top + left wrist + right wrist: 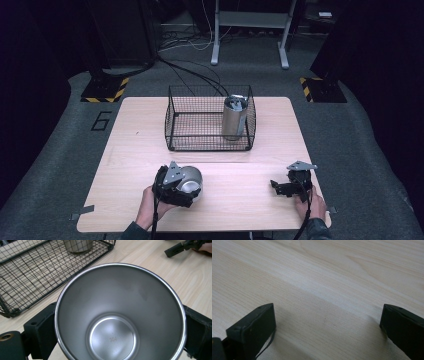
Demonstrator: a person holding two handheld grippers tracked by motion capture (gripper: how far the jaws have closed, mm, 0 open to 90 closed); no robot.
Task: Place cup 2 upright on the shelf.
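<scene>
Left gripper (176, 186) is clamped on a steel cup (189, 181), one black jaw pressed against each side of the wall just below the rim, as seen in the left gripper view, where the cup (120, 312) is looked into from its open mouth down to its base. Such a grip across the widest part is judged to be chosen so that the cup can be carried without slipping and set down mouth up or tipped as wanted. The cup is held at the near edge of the table (125, 145), in front of the wire basket (210, 120) and a little to its left, well apart from it. Inside the basket, against its right wall, a second steel cup (234, 117) stands already, so the held one is probably meant to be placed beside it; the bare left part of the basket floor would suit that. Right gripper (292, 186) is kept low over the table, in front of the basket and to its right, its jaws spread wide with nothing but bare wood between them (327, 315), apparently parked out of the way.
</scene>
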